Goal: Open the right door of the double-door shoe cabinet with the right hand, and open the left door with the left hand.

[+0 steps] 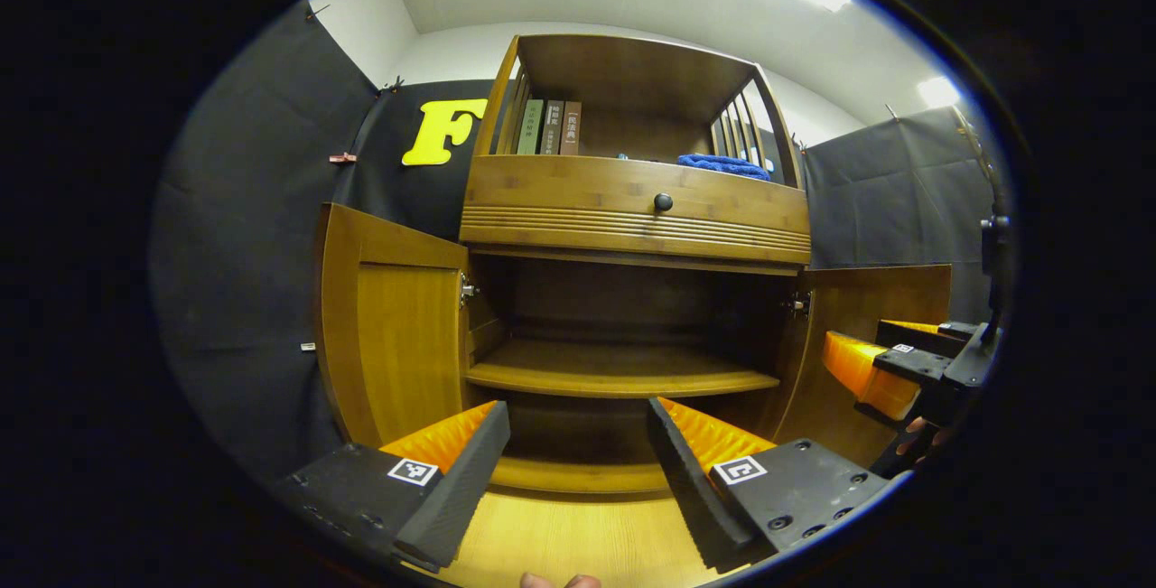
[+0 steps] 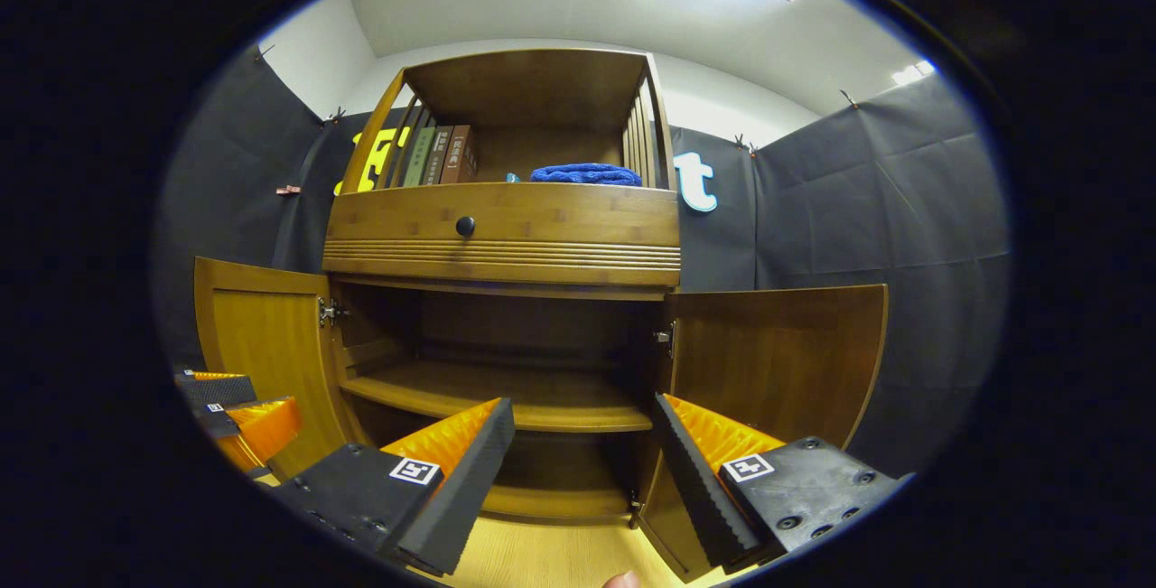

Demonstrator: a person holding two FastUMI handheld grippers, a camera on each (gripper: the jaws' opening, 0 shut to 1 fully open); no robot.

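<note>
Behind your shoe cabinet (image 1: 632,218) black cloth is hanging; left door (image 1: 388,335) and right door (image 2: 777,362) are standing open; your left hand-held gripper (image 1: 578,443) and right hand-held gripper (image 2: 582,443) are both gaping, empty; nothing is remaining.

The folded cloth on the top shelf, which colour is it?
Blue; the cloth shows best in the right gripper view.

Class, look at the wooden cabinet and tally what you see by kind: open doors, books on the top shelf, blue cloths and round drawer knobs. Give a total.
Open brown wooden cabinet doors: 2 (left door, right door)
Upright books on the top shelf: 3
Folded blue cloth: 1
Round black drawer knob: 1
Total: 7
</note>
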